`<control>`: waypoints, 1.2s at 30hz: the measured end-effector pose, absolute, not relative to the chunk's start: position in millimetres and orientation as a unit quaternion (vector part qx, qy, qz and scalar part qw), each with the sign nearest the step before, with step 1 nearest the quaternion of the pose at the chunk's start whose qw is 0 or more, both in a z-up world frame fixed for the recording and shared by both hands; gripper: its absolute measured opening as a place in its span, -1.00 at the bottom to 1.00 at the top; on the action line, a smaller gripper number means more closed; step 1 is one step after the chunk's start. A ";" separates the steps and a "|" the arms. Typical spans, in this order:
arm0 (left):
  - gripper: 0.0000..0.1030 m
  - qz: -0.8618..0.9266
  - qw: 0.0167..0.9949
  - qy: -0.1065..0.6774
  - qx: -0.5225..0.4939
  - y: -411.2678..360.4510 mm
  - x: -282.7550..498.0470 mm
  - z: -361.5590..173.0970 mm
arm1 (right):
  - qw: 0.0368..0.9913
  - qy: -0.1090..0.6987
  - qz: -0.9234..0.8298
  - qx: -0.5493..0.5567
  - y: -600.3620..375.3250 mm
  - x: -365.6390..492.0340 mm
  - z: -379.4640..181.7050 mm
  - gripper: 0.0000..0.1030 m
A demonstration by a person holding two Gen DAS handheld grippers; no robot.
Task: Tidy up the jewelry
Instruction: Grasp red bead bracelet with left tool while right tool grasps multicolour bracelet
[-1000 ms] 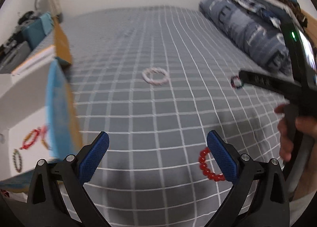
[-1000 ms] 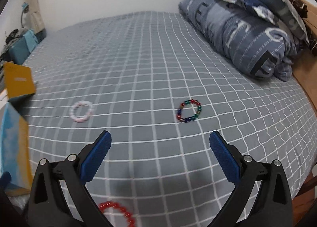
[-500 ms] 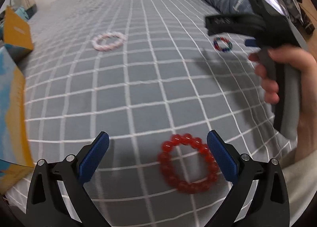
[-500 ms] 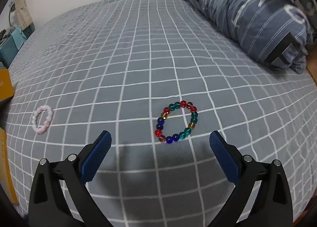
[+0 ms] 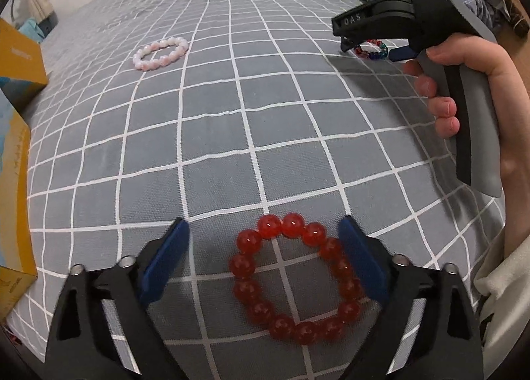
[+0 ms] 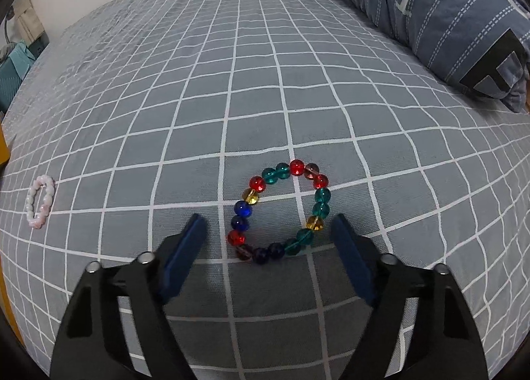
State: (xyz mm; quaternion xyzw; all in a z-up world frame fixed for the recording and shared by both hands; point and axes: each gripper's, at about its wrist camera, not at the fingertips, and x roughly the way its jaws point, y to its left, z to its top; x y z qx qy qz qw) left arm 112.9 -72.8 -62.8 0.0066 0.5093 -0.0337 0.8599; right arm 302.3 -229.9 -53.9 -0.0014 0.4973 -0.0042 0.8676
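A red bead bracelet [image 5: 294,280] lies flat on the grey checked bedspread, between the open jaws of my left gripper [image 5: 265,231], close to the right finger [image 5: 361,267]. A multicoloured bead bracelet [image 6: 281,211] lies between and just ahead of the open jaws of my right gripper [image 6: 266,222]; it also shows partly hidden behind the right gripper in the left wrist view [image 5: 372,48]. A pale pink bead bracelet [image 5: 160,53] lies farther up the bed, also in the right wrist view [image 6: 39,201].
A yellow and blue cardboard box [image 5: 15,154] stands at the left edge of the bed. A folded blue-grey quilt [image 6: 430,5] lies along the right side. A hand [image 5: 463,88] holds the right gripper's handle.
Both grippers have moved down and closer to the bed. The red bracelet now lies between the left jaws and the multicoloured bracelet between the right jaws. Both stay open.
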 end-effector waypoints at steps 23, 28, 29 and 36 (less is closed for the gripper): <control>-0.73 -0.084 0.860 0.503 0.016 -68.5 115.4 -50.4 | 0.874 0.486 -0.012 0.011 -235.4 293.4 -49.4 -0.68; -0.75 -0.087 0.862 0.499 0.016 -70.3 111.8 -46.5 | 0.875 0.484 -0.011 0.015 -237.2 291.8 -47.7 -0.68; -0.75 -0.088 0.863 0.498 0.016 -70.0 111.6 -46.2 | 0.875 0.484 -0.012 0.014 -237.0 291.3 -47.3 -0.68; -0.75 -0.095 0.867 0.489 0.013 -67.2 112.5 -39.9 | 0.878 0.478 -0.014 0.014 -236.4 286.4 -43.2 -0.69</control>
